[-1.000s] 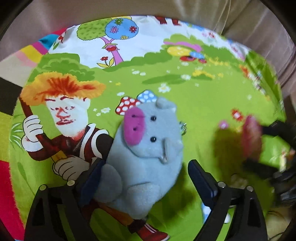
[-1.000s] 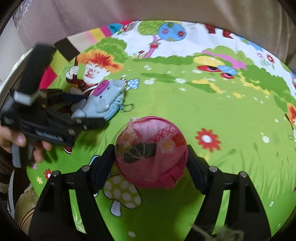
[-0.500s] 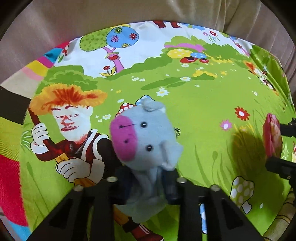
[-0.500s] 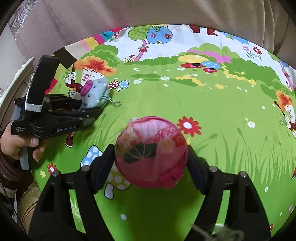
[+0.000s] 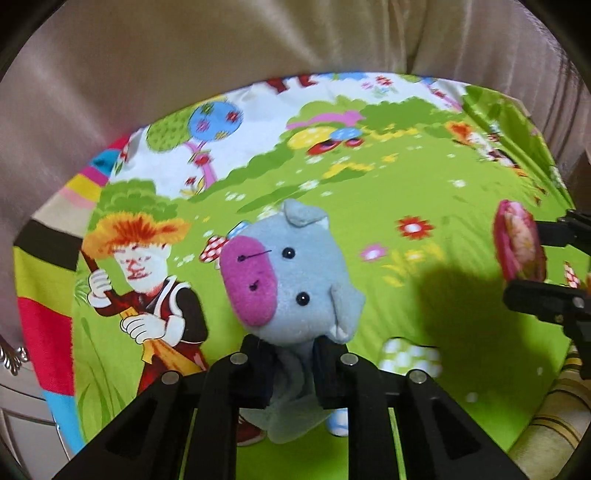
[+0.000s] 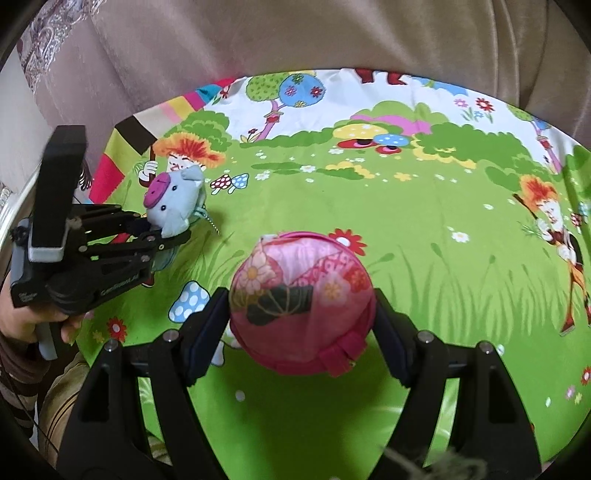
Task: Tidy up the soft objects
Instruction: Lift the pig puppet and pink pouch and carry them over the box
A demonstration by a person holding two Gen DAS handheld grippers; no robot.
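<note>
Left tongs point(image 5: 291, 363) clench the body of a grey plush pig point(image 5: 291, 273), lifted above a cartoon meadow cloth point(image 5: 369, 192). Right tongs point(image 6: 301, 325), right of the pig, grip a pink floral fabric ball point(image 6: 301, 302) above the same cloth, before a beige cushion point(image 6: 295, 33).

- A grey-blue plush pig point(image 5: 295, 280) with a magenta snout, black bead eyes and floppy ears; it sits upright, its narrow body pinched at the sides and lifted clear of the cartoon-printed cloth, and a small metal chain hangs from its back in the right wrist view.
- A round pink fabric pouch point(image 6: 301, 304) with floral patches, a dark fan motif and a red tab at its lower right edge, held above the green cloth to the pig's right.
</note>
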